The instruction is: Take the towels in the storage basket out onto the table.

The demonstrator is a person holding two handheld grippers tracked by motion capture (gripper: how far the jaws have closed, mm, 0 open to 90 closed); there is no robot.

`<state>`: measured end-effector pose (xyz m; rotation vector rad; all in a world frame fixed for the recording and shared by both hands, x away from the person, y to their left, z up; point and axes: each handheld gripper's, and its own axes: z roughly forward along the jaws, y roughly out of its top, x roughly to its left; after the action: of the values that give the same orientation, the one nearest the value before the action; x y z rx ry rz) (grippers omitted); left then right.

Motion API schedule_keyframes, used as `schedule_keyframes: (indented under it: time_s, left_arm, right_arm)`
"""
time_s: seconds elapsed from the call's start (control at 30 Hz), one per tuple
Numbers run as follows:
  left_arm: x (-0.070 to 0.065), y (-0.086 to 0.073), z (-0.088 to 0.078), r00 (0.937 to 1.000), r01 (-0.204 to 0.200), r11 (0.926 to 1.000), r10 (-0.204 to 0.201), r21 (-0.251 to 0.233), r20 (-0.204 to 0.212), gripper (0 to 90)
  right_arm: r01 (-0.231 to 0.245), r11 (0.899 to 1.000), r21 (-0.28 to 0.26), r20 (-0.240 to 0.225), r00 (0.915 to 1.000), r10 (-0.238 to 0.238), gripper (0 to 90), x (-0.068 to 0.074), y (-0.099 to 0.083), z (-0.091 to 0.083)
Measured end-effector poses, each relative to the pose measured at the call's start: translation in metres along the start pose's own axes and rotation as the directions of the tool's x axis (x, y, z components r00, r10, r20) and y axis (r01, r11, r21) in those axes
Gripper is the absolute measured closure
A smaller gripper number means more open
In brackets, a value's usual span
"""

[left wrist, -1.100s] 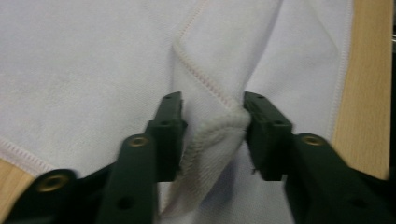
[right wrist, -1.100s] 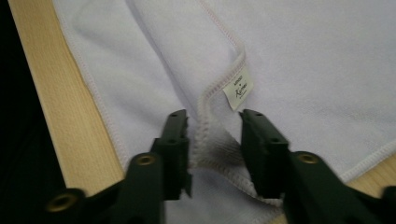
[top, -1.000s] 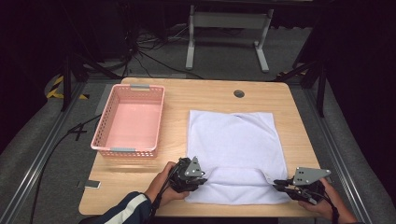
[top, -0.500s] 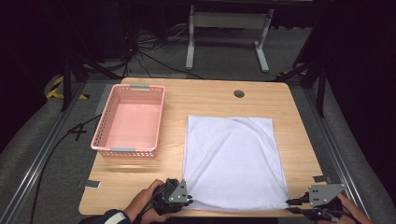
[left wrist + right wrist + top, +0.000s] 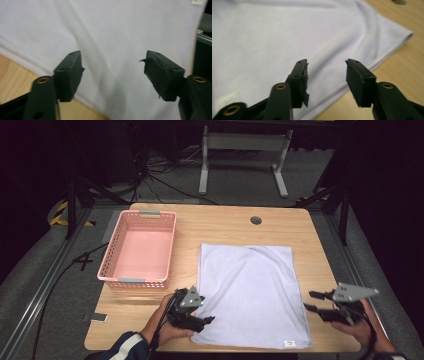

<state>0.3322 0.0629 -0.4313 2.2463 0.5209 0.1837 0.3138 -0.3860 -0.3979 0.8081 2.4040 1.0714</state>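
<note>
A white cloth (image 5: 250, 292) lies spread flat on the wooden table (image 5: 220, 225), with a small label (image 5: 287, 343) at its near right corner. At its near left corner my left gripper (image 5: 206, 319) hovers open, and in the left gripper view (image 5: 113, 56) the cloth (image 5: 120, 27) lies beyond the jaws. My right gripper (image 5: 310, 301) stands open just off the cloth's right edge, with the hem (image 5: 387, 52) below it (image 5: 326, 63). Both pairs of jaws have just been opening, and nothing is between them.
A pink plastic basket (image 5: 111, 251), with nothing in it, stands left of the cloth. A round cable hole (image 5: 256, 220) sits near the table's far edge. A small flat object (image 5: 95, 317) lies at the near left corner. A metal stand (image 5: 240, 140) and cables are on the floor behind.
Both grippers, shut on the cloth's near edge, drew it toward the table's near edge and flattened it. They have now let go, opened and lifted away from it.
</note>
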Motion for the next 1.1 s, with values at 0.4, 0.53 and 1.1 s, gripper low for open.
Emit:
schedule_keyframes:
  time_s: [0.4,0.53,1.1]
  left_arm:
    - [0.065,0.032,0.065,0.9768,0.148,0.9890,-0.147,-0.005,-0.156,42.5]
    - [0.067,0.027,0.073,0.9797,0.169,0.9850,-0.164,0.033,-0.115,47.1]
    - [0.022,0.000,0.047,0.9968,0.079,0.9933,-0.080,0.084,0.006,49.0]
  right_arm:
    - [-0.285,0.958,0.027,0.276,0.9233,0.267,48.7,-0.111,0.048,0.107]
    - [-0.292,0.953,0.080,0.305,0.9176,0.255,49.5,-0.118,0.047,0.122]
    - [-0.372,0.918,0.138,0.373,0.8784,0.299,55.3,-0.119,0.005,0.102]
